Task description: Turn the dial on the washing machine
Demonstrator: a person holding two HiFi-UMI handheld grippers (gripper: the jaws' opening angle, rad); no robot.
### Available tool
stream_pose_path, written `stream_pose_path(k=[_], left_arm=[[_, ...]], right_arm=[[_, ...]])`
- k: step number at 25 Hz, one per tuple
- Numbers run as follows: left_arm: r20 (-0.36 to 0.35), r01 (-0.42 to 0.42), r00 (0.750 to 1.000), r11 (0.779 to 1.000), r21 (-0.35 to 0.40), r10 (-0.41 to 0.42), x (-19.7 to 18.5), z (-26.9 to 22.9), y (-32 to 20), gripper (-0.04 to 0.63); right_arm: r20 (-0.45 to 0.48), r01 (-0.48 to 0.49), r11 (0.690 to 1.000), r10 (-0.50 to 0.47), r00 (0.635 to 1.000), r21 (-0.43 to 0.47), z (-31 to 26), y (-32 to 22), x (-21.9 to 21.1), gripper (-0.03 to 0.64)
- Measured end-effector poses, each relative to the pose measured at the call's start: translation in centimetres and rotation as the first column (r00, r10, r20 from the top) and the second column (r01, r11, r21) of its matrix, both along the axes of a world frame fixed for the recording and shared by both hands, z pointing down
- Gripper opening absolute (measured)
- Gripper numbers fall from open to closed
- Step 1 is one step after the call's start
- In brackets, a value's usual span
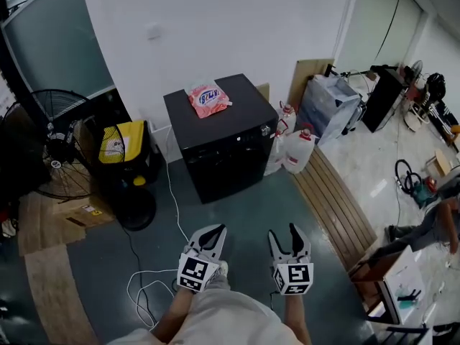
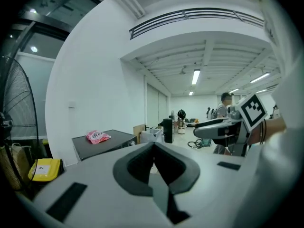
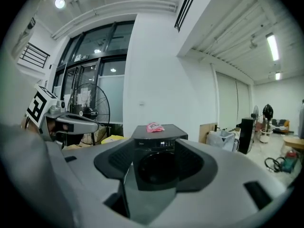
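Note:
A black front-loading washing machine [image 1: 219,139] stands against the white wall, about a stride ahead of me. A pink packet [image 1: 208,99] lies on its lid. A small silver dial [image 1: 265,130] sits at the right end of its control strip. Both grippers hang low and near me, far short of the machine. My left gripper [image 1: 213,233] has its jaws together, and in the left gripper view they meet in a line [image 2: 153,148]. My right gripper [image 1: 284,234] is open and empty. In the right gripper view the machine's door [image 3: 159,167] shows through the gap.
A large floor fan [image 1: 54,146] and a yellow bag on a dark bin [image 1: 122,142] stand left of the machine. White jugs [image 1: 298,149] and a wooden slat panel [image 1: 334,200] lie to its right. A white cable [image 1: 154,279] loops on the floor. A person [image 1: 431,225] crouches at far right.

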State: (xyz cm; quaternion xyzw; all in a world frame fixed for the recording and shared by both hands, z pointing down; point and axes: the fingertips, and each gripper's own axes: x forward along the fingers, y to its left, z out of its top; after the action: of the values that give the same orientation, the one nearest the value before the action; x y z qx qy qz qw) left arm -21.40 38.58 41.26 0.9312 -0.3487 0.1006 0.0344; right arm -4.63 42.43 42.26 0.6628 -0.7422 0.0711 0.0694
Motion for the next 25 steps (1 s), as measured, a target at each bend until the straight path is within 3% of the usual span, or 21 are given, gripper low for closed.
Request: stream_pose_path(k=[10,25], left_arm=[[-0.018,-0.07,0.997,0.998,0.01,0.07,-0.3,-0.2,-9.5,0.012],[-0.018,-0.115,0.993,0.993,-0.036,0.115,1.1,2.1,-16.2,0.012]], right_arm=[[-0.025,-0.05,0.999,0.05,0.998,-0.004,-0.1,-8.8,-1.1,0.265],[-0.034,-0.105,0.993,0.103,0.994,-0.056,1.9,-14.4,0.0,0.261]])
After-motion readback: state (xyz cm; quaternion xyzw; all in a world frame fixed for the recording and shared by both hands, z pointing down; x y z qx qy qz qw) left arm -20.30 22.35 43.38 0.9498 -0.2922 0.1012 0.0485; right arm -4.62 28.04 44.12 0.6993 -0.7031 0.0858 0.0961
